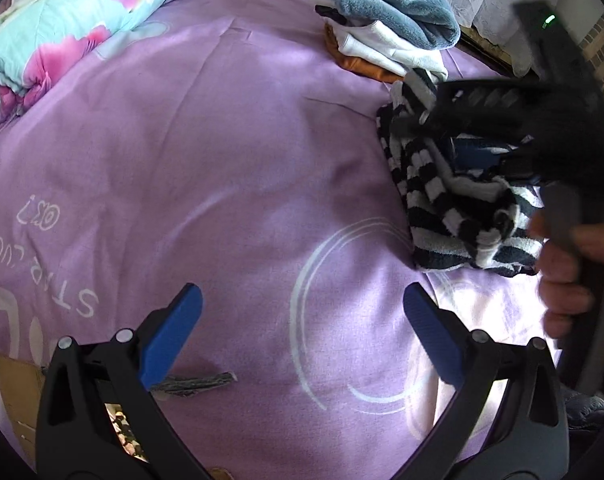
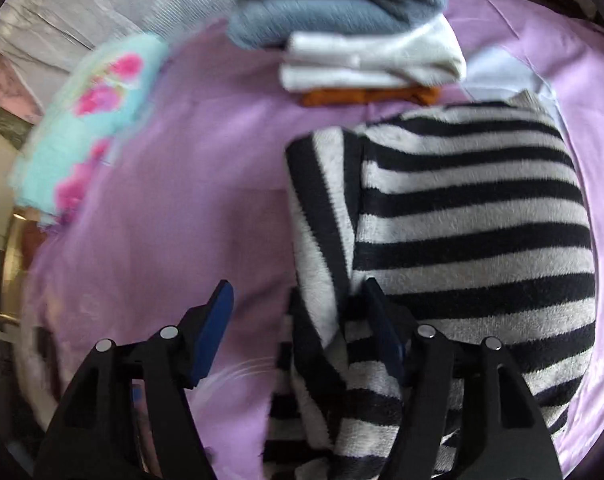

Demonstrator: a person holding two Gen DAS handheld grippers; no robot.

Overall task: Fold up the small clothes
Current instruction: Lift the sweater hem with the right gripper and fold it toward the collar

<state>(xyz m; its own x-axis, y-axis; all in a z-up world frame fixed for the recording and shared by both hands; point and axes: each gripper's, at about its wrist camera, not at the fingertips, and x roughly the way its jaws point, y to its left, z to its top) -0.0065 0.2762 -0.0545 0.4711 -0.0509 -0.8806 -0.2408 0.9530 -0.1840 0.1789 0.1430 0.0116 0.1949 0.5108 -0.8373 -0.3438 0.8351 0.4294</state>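
A purple bedsheet (image 1: 222, 140) covers the bed, printed with white letters and curved white lines. The left gripper (image 1: 302, 312) hangs over a bare stretch of it, its 2 blue-padded jaws wide apart with nothing between them.

The striped garment (image 1: 453, 200), a fleecy black-and-white piece, lies bunched on the sheet to the right of that gripper. In the left wrist view the right gripper (image 1: 441, 116) reaches over the garment's far end, blurred, with a hand (image 1: 561, 272) gripping its handle at the right edge. In the right wrist view the garment (image 2: 461, 220) fills the right half of the frame as a rounded mound, and the right gripper (image 2: 298, 312) has its jaws partly apart: a fold of the striped cloth stands between them, the right pad pressed against the fabric and the left pad clear of it above the sheet (image 2: 182, 200).

Behind the garment sits a stack of 3 folded pieces: a grey-blue fleece (image 1: 397, 4) on top, a white piece (image 1: 381, 46) in the middle and an orange piece (image 1: 361, 65) at the bottom. The same stack (image 2: 353, 40) shows at the top of the right wrist view. A floral quilt (image 1: 62, 28), turquoise with pink flowers, lies rolled at the far left corner of the bed.
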